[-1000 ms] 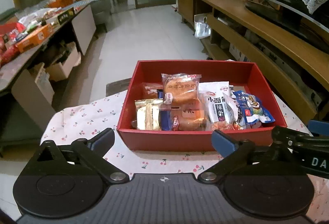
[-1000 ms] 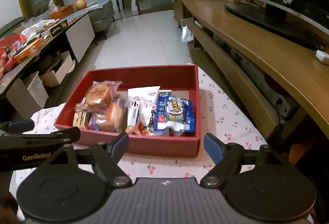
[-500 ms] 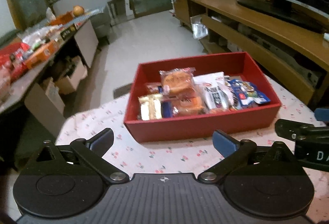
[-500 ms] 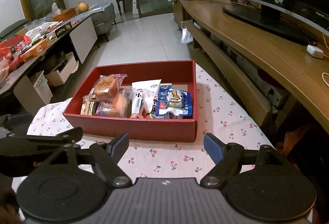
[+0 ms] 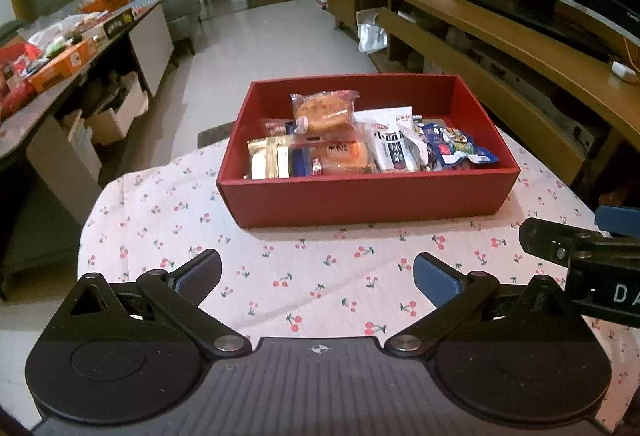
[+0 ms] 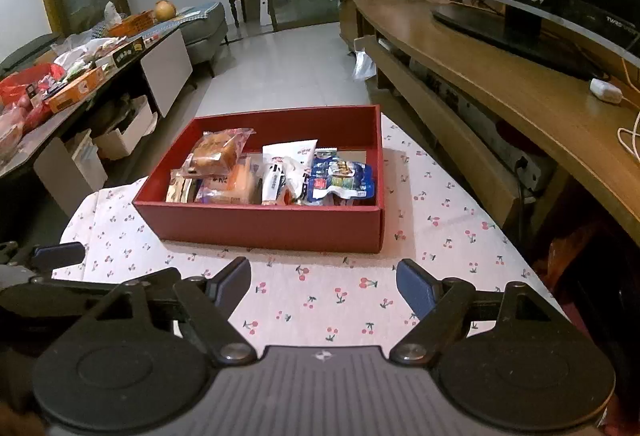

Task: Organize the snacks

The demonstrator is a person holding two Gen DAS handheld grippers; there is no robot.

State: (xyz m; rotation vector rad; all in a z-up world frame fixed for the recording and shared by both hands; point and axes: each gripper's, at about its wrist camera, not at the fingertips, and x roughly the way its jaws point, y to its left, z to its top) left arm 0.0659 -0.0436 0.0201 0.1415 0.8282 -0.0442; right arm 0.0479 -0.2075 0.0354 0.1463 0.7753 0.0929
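Your left claw point(image 5: 317, 272) is spread wide w/ nothing in it, hovering over the surface point(image 5: 160, 220) short of the box point(image 5: 360, 196). Snacks point(image 5: 352, 152) sit packed along the box's near wall, so nothing's loose outside. Right claw point(image 6: 323, 281) is likewise agape and bare; looks like sorting's about done.

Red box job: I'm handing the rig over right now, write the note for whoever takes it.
Left hand-held gripper: open, empty, above the cherry-print tablecloth, short of the box.
Right hand-held gripper: open, empty, beside it.
Red box sits on the tablecloth. The snack packets lie inside, toward its near wall: bread packet, white packet, blue packet.
Done: no packets visible on the cloth.
Left: possibly tidying the overlapping packets.
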